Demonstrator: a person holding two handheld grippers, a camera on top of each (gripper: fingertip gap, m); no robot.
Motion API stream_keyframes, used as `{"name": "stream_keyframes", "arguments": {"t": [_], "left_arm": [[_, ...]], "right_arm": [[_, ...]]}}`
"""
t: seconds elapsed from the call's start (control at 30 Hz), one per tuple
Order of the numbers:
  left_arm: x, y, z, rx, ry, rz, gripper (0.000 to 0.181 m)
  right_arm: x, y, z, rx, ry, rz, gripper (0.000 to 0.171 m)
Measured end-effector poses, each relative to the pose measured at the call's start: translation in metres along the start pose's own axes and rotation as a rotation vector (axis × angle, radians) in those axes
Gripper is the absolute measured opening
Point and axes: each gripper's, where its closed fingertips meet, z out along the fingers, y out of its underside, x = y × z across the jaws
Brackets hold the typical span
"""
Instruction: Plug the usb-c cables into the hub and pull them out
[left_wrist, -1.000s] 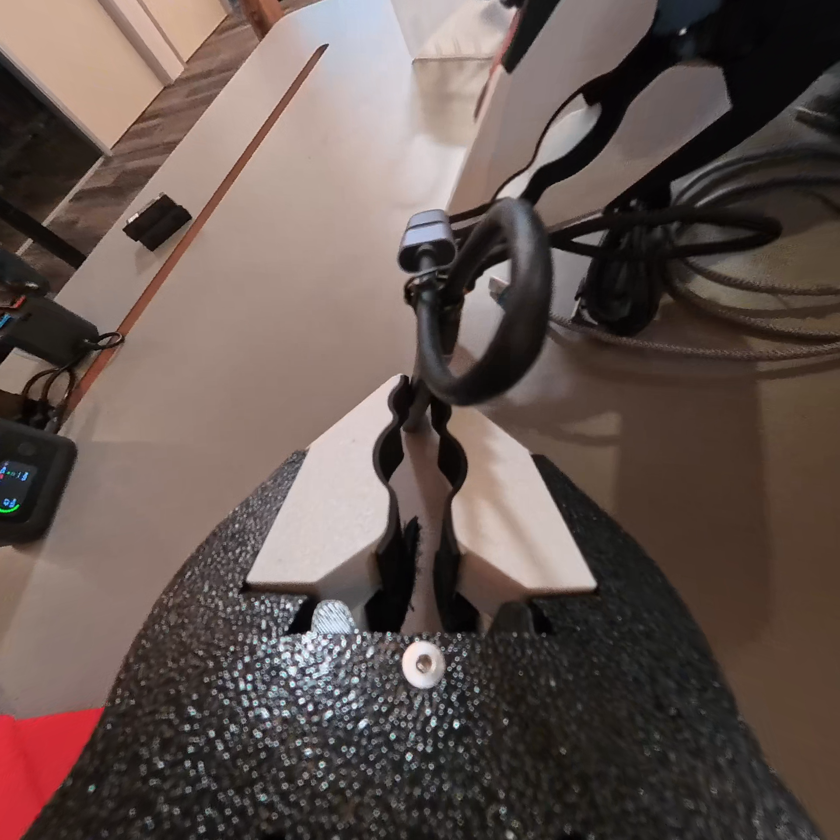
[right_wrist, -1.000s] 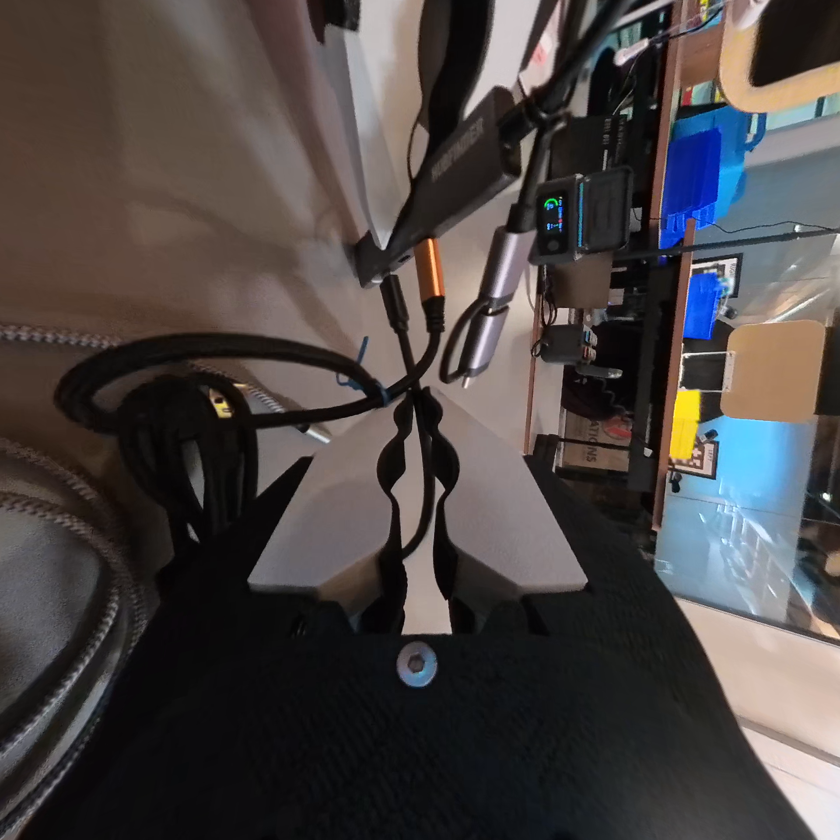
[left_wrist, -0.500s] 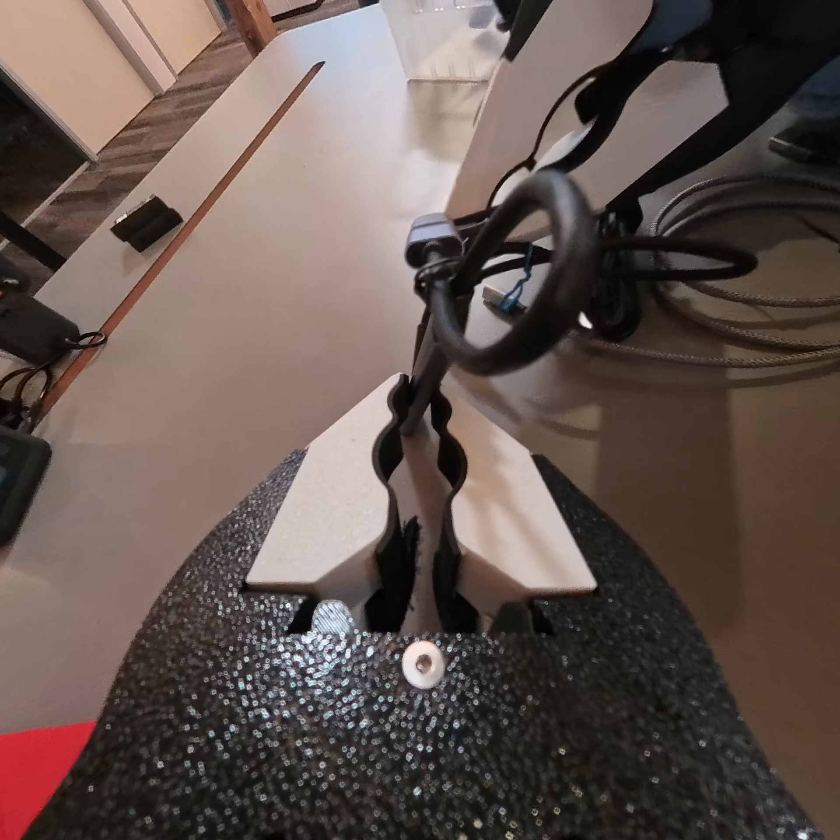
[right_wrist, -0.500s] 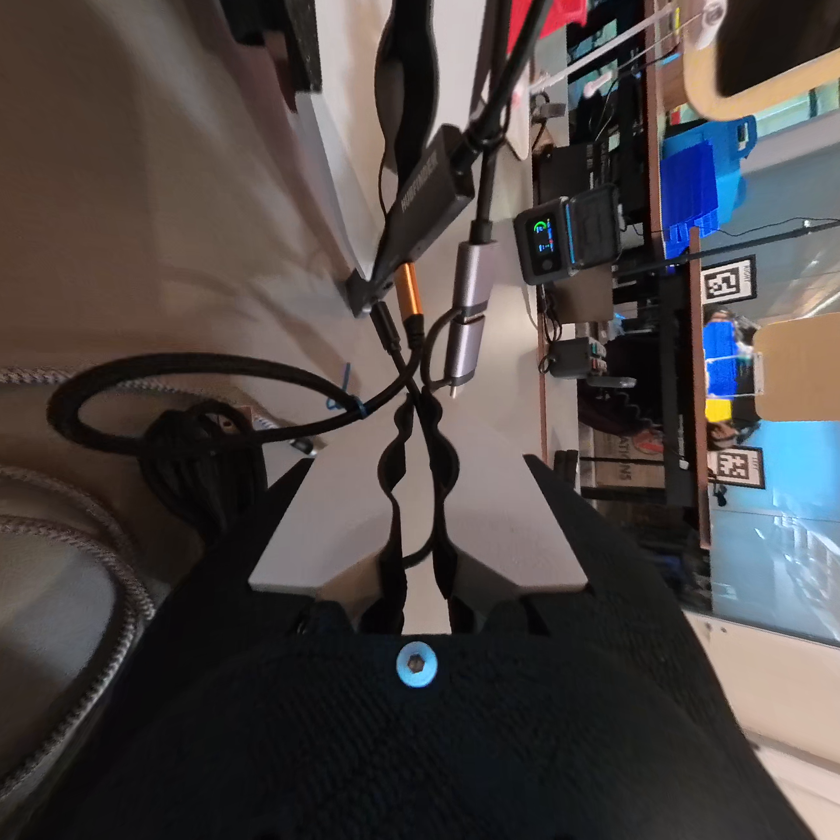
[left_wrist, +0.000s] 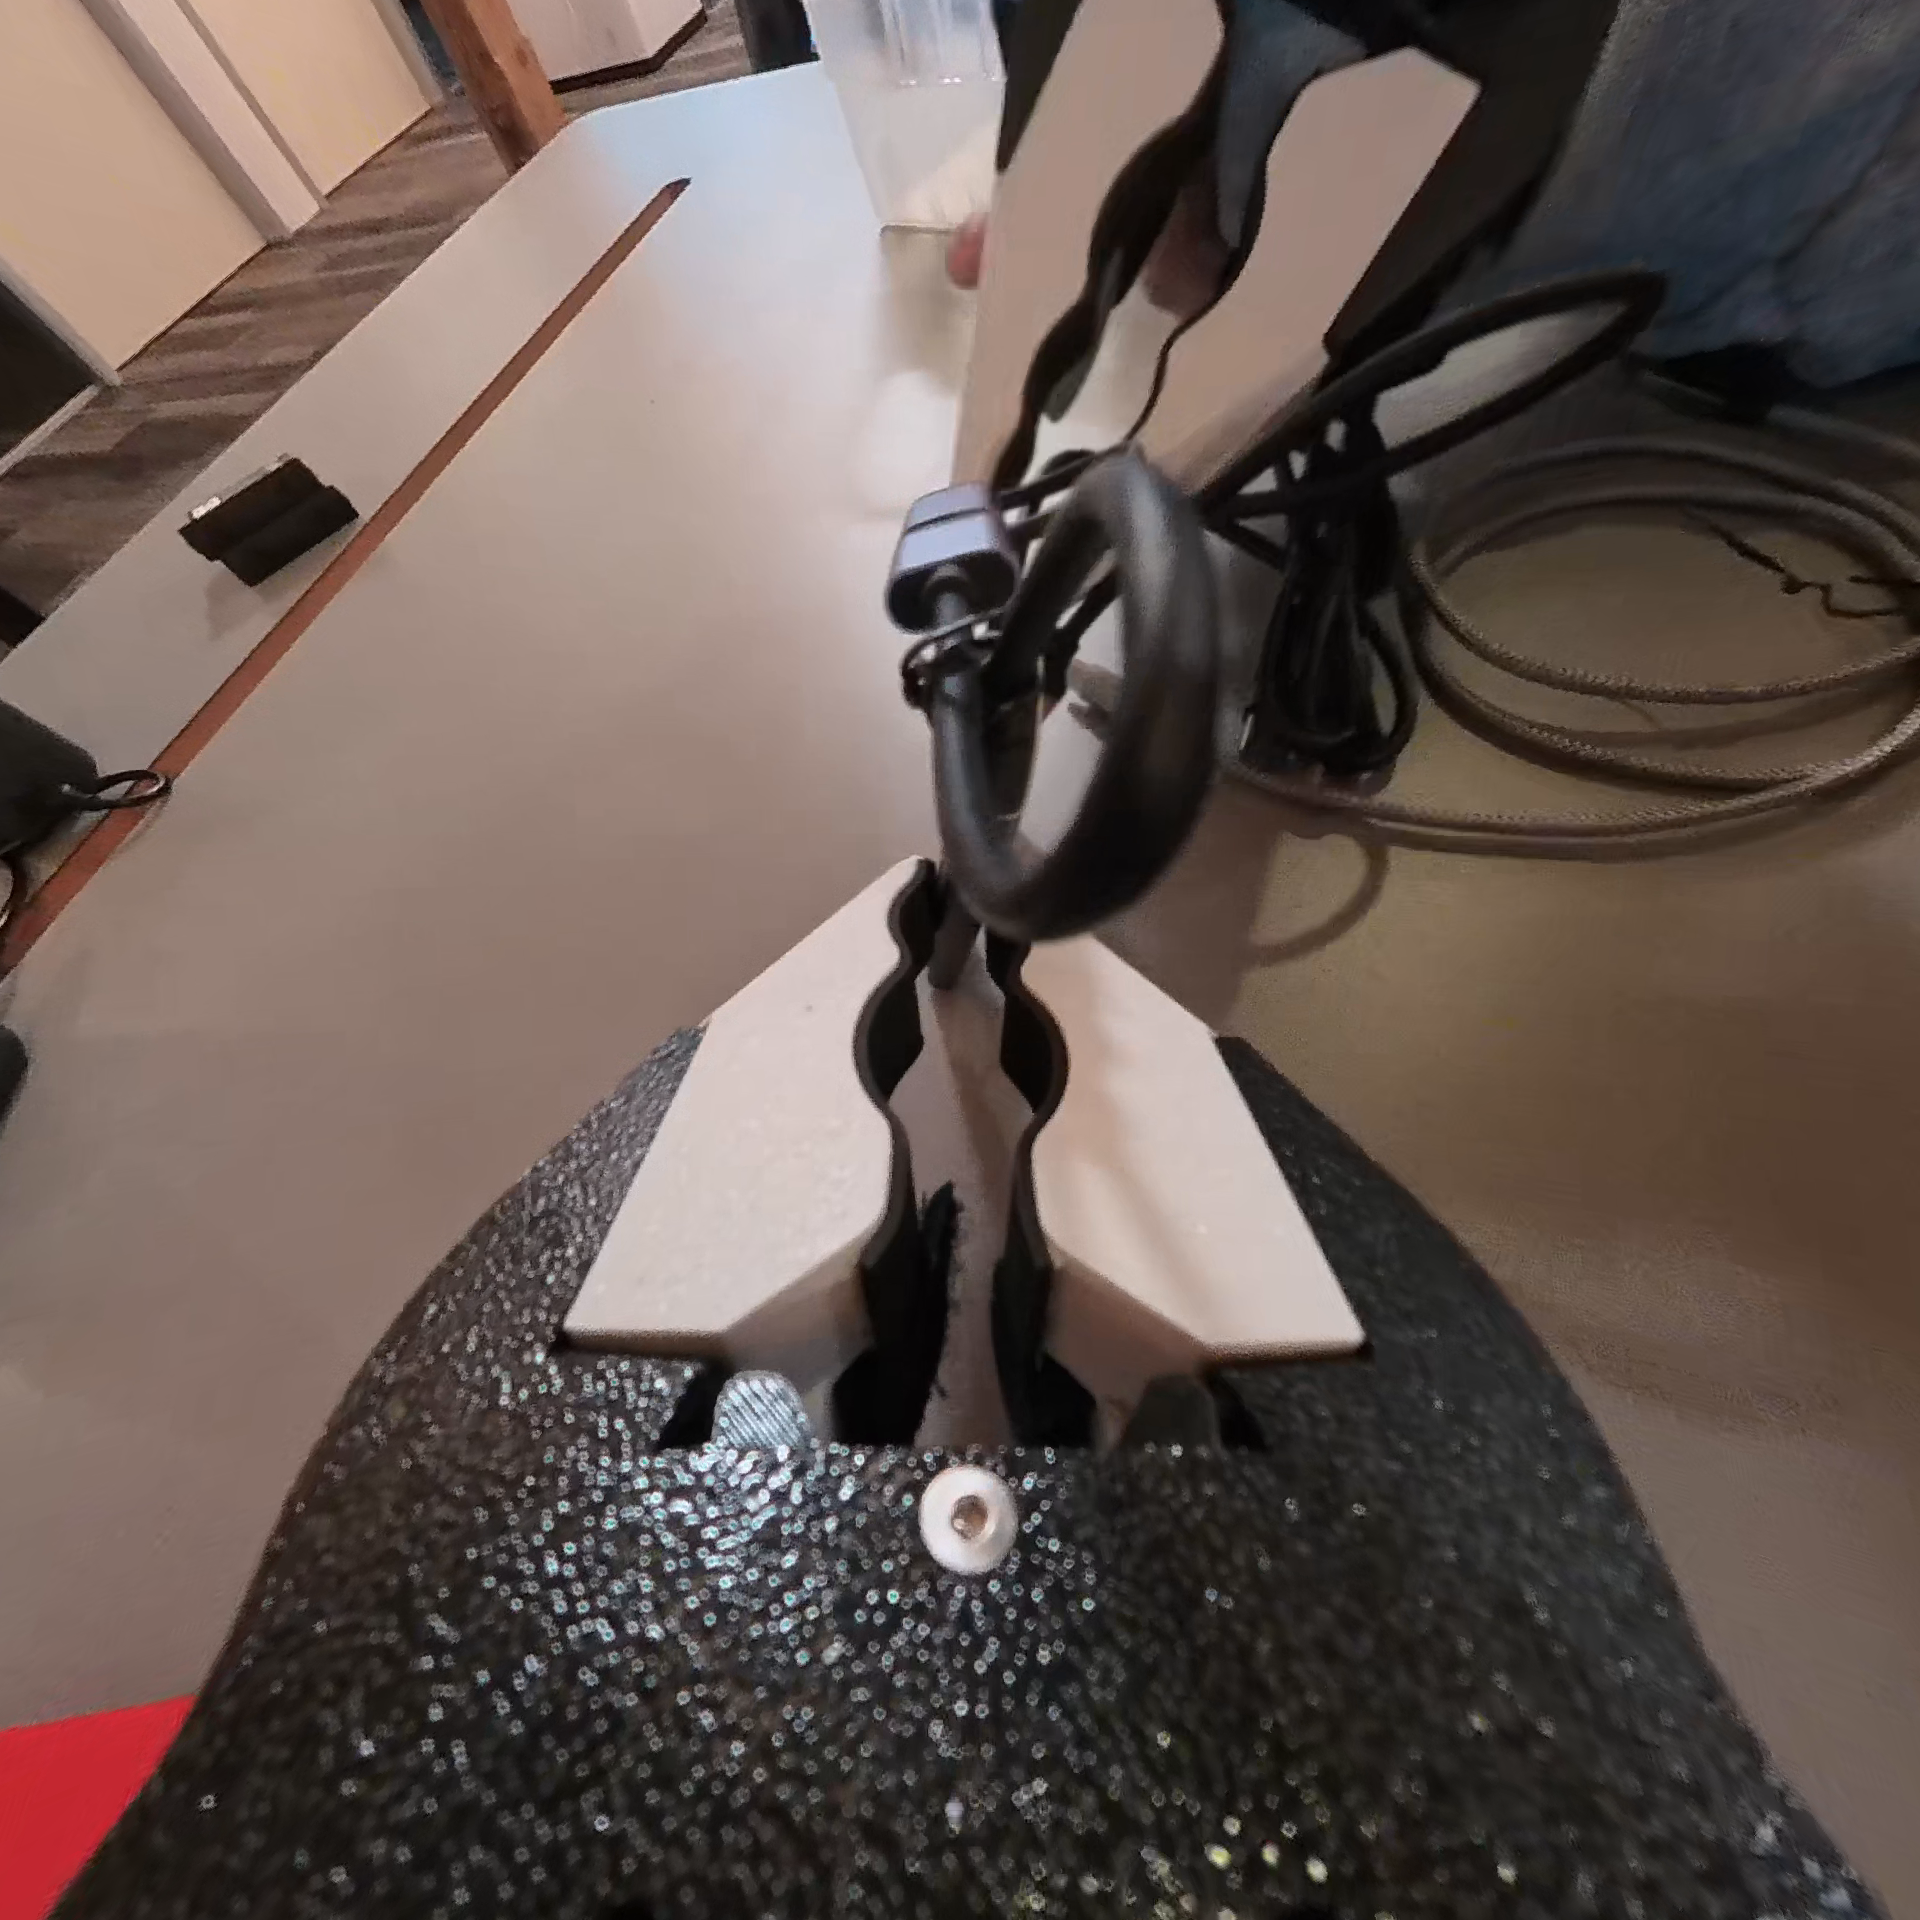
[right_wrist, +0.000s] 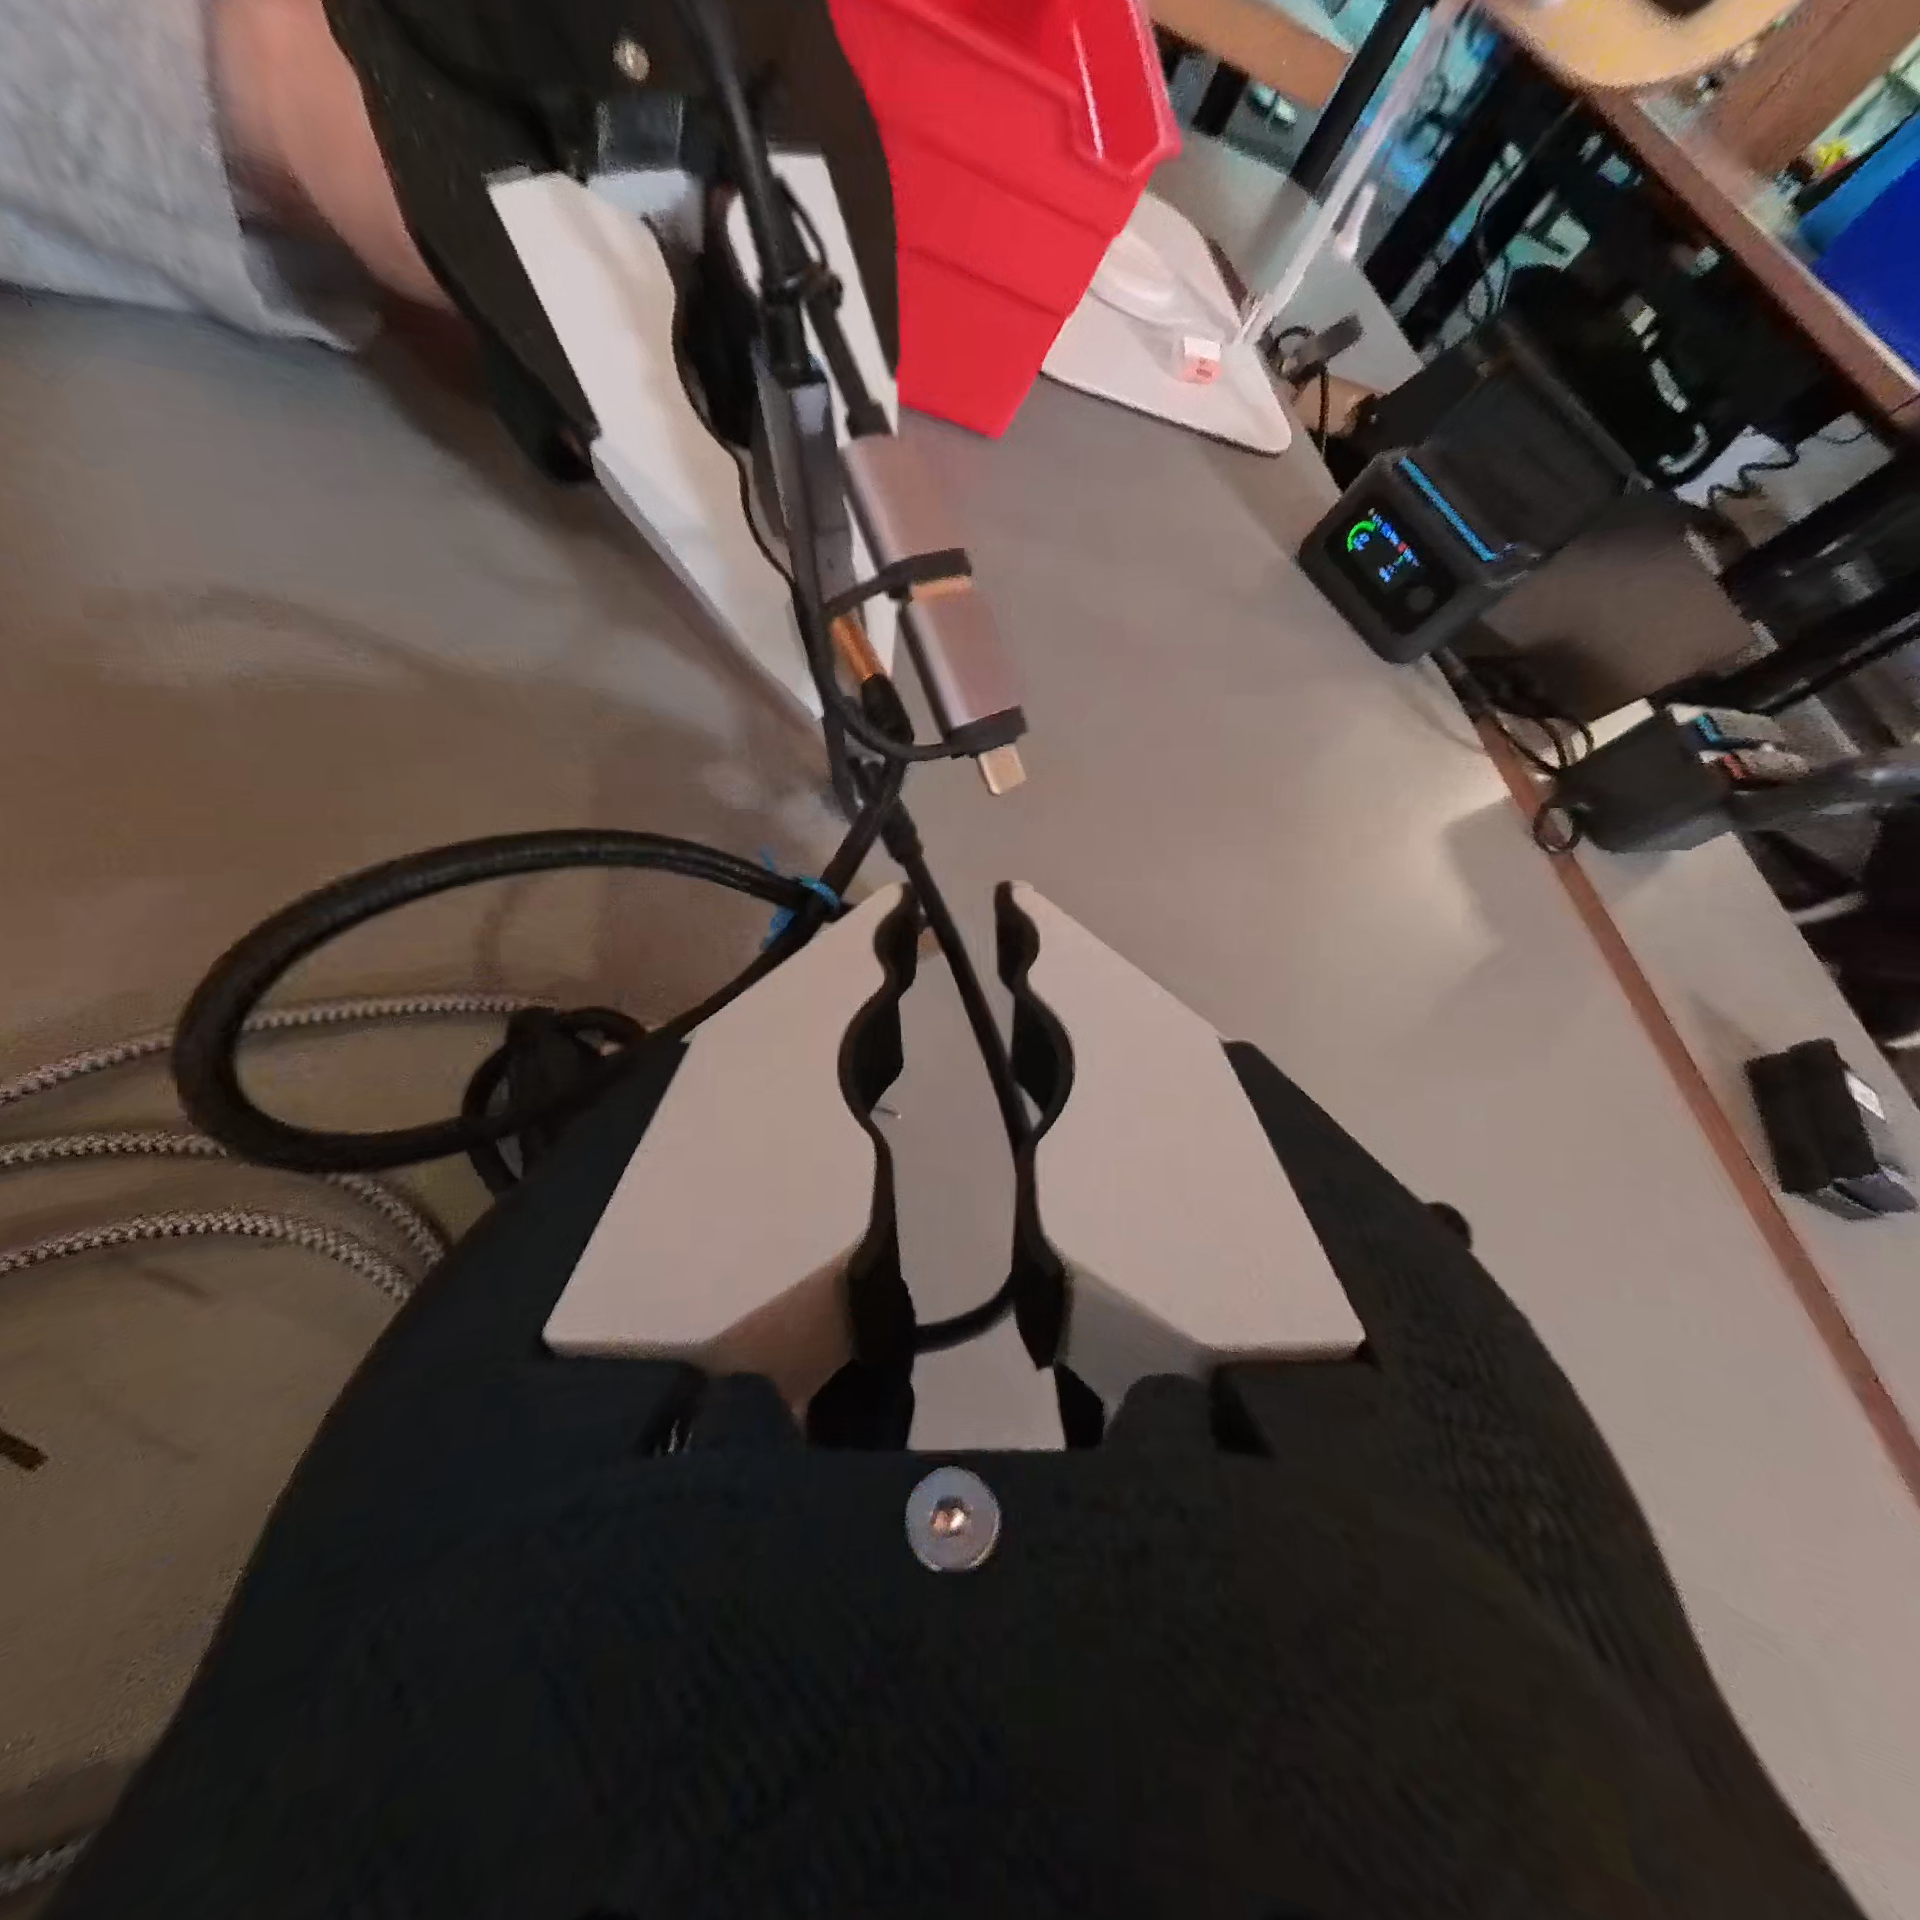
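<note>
The hub (right_wrist: 805, 457) hangs in the air above the table (right_wrist: 1195, 831), a slim dark bar pinched end-on in your left gripper (left_wrist: 961, 914), whose jaws sit narrow around it near their tips. From the hub's lower end two plugs stick out, one with an orange collar (right_wrist: 857, 649) and a black one beside it, though the blur keeps you from telling how deep either sits. A thick black cord (left_wrist: 1091, 717) loops off the hub's near end in the left wrist view, and a silver adapter (right_wrist: 951, 644) dangles just beside the hub with its metal tip pointing down. Your right gripper (right_wrist: 956, 914) has its jaws slightly apart, and a thin black cable (right_wrist: 961, 977) runs loosely up between them toward the hub; it touches the right finger but is not clamped. A heavier black cable (right_wrist: 416, 883) with a blue tie curls to the left over the table, above grey braided cables (right_wrist: 208, 1143). Farther off stand a red bin (right_wrist: 987, 208) and a small box with a lit screen (right_wrist: 1392, 561).
</note>
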Motion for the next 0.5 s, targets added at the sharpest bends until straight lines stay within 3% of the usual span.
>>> {"name": "stream_keyframes", "arguments": {"t": [0.27,0.33,0.5], "left_arm": [[0.012,-0.001,-0.002,0.008,0.053,0.103,0.008],[0.012,-0.001,-0.001,0.006,0.051,0.107,0.007],[0.009,-0.001,-0.002,0.014,0.052,0.069,0.008]], "right_arm": [[-0.015,0.009,0.015,-0.066,-0.097,-0.013,0.022],[-0.018,0.01,0.019,-0.084,-0.122,-0.019,0.006],[-0.022,0.003,0.021,-0.06,-0.146,-0.038,0.002]]}}
